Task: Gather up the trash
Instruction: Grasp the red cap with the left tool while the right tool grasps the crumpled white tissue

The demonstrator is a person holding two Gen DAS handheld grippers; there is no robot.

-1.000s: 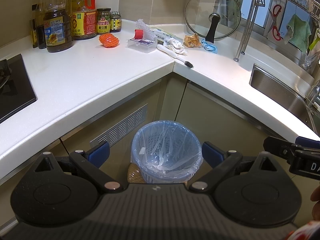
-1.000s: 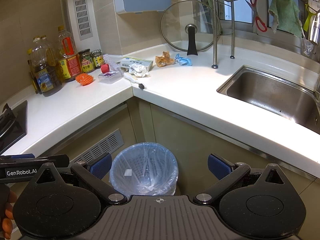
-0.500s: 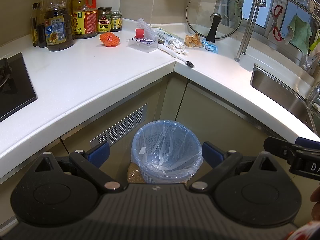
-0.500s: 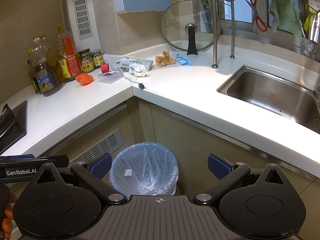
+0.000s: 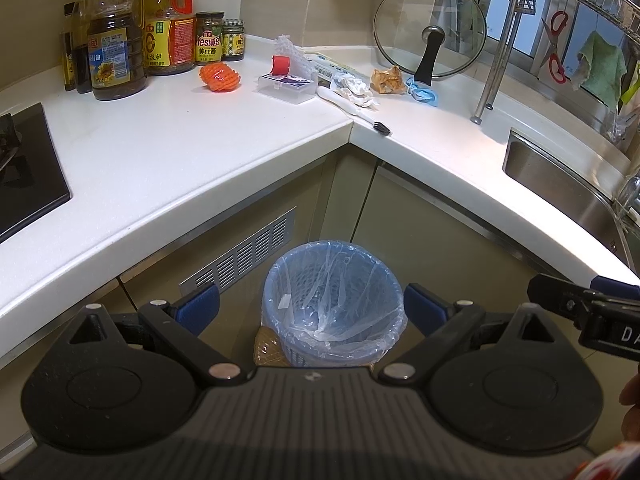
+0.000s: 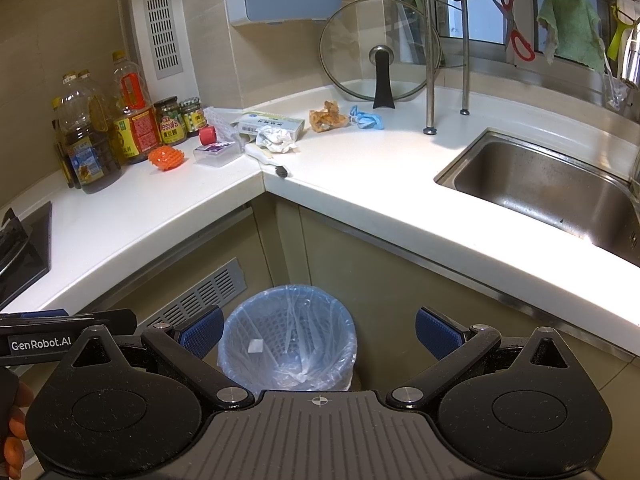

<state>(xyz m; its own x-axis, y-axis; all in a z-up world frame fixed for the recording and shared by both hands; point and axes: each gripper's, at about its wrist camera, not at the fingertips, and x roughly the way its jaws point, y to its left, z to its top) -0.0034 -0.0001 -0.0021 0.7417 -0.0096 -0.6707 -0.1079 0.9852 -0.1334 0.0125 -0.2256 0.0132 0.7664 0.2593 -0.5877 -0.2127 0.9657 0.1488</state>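
Note:
A blue bin [image 5: 332, 300] lined with clear plastic stands on the floor below the counter corner; it also shows in the right wrist view [image 6: 288, 344]. Trash lies at the counter corner: crumpled white paper [image 5: 354, 88] [image 6: 276, 138], a brown wrapper [image 5: 386, 79] [image 6: 328, 117], a blue crumpled piece [image 5: 422, 94] [image 6: 366, 118] and orange netting [image 5: 220, 76] [image 6: 167, 157]. My left gripper [image 5: 312, 306] is open and empty above the bin. My right gripper [image 6: 320, 330] is open and empty above the bin too.
Oil bottles [image 5: 116, 44] and jars [image 5: 209, 38] stand at the back left. A clear box [image 5: 286, 86], a white brush [image 5: 354, 108] and a glass lid [image 5: 430, 28] are near the trash. A sink [image 6: 544, 188] is right, a hob [image 5: 24, 168] left.
The left wrist view has drifted slightly, with the counter items shifting a little. Both grippers stay open above the bin.

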